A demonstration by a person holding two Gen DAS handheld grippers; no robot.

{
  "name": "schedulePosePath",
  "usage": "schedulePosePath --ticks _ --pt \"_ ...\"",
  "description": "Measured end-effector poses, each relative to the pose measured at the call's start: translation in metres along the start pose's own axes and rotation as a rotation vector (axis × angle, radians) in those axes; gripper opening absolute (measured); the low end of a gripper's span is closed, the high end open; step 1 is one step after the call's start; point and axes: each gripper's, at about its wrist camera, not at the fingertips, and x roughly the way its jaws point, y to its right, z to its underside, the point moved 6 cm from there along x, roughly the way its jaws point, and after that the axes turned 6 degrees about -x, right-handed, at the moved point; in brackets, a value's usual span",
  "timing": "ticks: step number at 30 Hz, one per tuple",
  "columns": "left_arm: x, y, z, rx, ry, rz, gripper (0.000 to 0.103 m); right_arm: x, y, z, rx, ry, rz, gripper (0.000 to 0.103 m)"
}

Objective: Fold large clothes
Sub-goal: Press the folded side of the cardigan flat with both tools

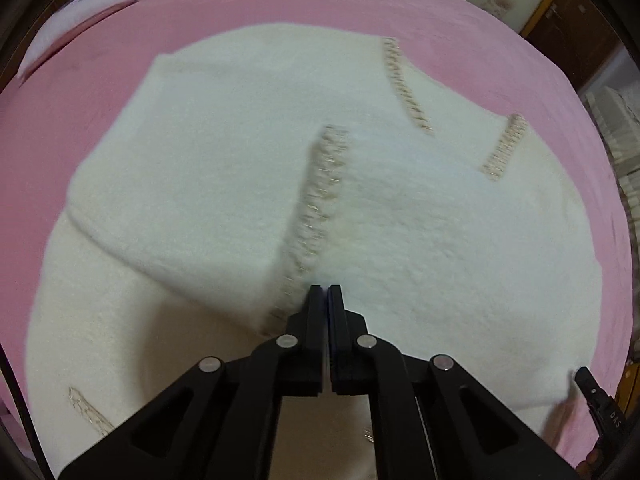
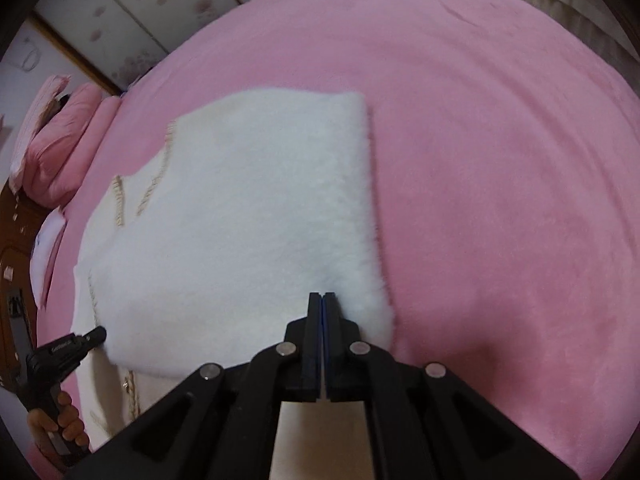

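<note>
A wide bed (image 2: 500, 168) covered in a pink fleece sheet fills the room in front of me, and nearly everything happens on it. Spread over the near part of the bed lies the large white fluffy garment (image 1: 208, 184), a soft knit trimmed with beige braid (image 1: 320, 196) along its edges. One part of it is folded over the rest, so a thick upper layer sits on a flatter lower one, and its straight side edge runs just beside bare pink sheet in the right wrist view.

At the head of the bed, pink pillows (image 2: 60, 140) are stacked against a dark wooden headboard, with a pale lilac cushion (image 1: 76, 36) lying near them. Behind the bed stand wardrobe panels (image 2: 120, 20) printed with faded flowers.

The left tool (image 1: 325, 289) points steeply down at the garment close to the braided edge; its jaws are pressed together, and I cannot tell whether any fabric is caught between the tips. The right tool (image 2: 322, 295) is over the garment's corner near the side edge, jaws likewise closed, with no cloth clearly seen between them. A person's hand (image 2: 60, 424) grips the left tool's handle at the side.
</note>
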Motion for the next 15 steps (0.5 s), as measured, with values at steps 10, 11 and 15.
schedulePosePath --ticks 10,11,15 --pt "0.038 0.093 -0.013 -0.178 -0.072 0.420 0.001 0.065 -0.124 0.017 0.120 -0.100 -0.484 0.000" --pt "0.044 0.099 -0.022 -0.182 -0.055 0.424 0.001 0.071 -0.128 0.008 0.124 -0.093 -0.477 0.000" --pt "0.049 0.095 -0.056 -0.151 0.028 0.338 0.001 0.094 -0.126 -0.037 0.163 -0.090 -0.483 0.000"
